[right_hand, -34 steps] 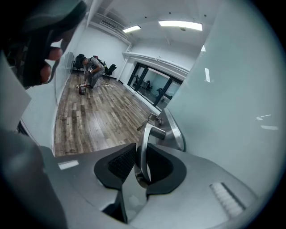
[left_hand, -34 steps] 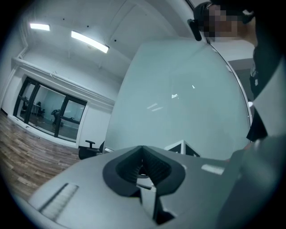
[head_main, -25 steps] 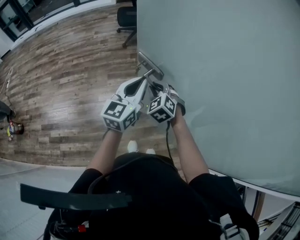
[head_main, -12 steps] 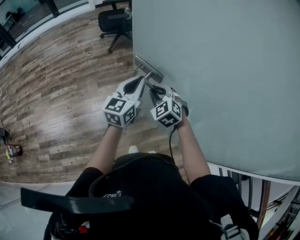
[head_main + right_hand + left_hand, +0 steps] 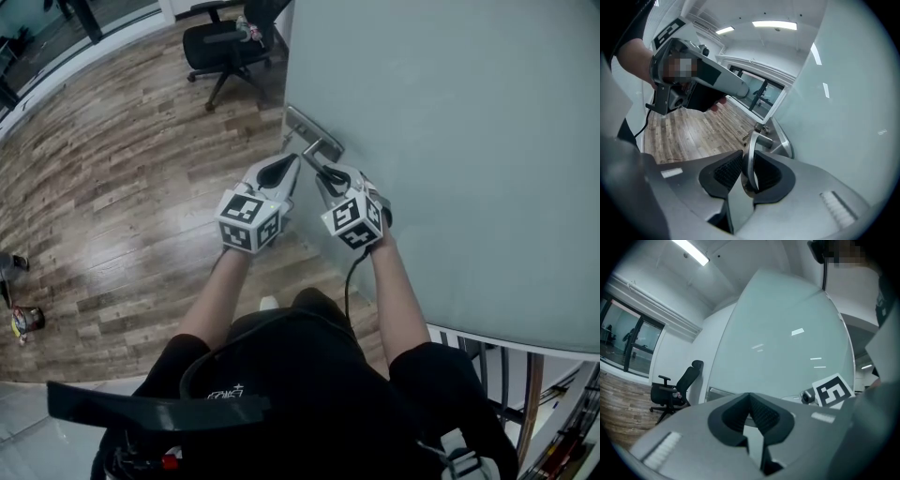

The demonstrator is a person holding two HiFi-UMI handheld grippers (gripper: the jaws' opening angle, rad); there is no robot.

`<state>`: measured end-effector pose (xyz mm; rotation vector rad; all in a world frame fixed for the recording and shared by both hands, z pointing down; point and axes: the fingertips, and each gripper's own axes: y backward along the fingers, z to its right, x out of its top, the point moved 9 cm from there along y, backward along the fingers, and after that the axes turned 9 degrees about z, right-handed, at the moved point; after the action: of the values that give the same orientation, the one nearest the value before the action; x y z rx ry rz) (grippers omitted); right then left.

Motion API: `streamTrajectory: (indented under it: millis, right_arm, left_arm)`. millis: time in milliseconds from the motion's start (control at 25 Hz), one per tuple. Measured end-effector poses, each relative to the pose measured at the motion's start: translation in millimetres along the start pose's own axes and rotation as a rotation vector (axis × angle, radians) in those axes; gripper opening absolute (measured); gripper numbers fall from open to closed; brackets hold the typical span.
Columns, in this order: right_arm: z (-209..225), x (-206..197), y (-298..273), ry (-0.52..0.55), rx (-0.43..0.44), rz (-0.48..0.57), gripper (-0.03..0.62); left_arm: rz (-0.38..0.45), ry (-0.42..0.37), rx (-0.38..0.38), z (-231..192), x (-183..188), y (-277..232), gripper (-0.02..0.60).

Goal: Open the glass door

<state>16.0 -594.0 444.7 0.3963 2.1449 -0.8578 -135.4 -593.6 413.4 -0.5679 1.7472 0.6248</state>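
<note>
Steel handle (image 5: 749,143) clamped by the down-tilted right gripper (image 5: 746,172); left gripper (image 5: 752,405) level alongside.

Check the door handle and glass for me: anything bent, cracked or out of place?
Nothing stands out. The glass door shows no crack, and the metal handle looks intact on its plate, clamped between the pads of the right hand-held gripper. The left hand-held gripper is shut and empty beside it.

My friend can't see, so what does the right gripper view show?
The right gripper is shut on the silver door handle of a pale glass door. A wooden floor stretches away beyond it.
</note>
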Motion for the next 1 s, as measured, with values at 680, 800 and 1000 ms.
streamTrajectory:
  millis: [680,800,1000]
  right_arm:
    - [50,-22,-19,-0.061,-0.074,-0.05,0.077]
    - [56,-28,-24,-0.067,-0.088,-0.054,0.078]
    - [73,-36,-28,-0.084,-0.109,-0.065,0.077]
  left_arm:
    - [-0.02,-0.033,0.008,-8,-3,-61,0.0]
    - [-0.025,-0.029,0.004,-10,-9,-74,0.0]
    - [-0.019,-0.008,-0.011,-11,-12,-98,0.0]
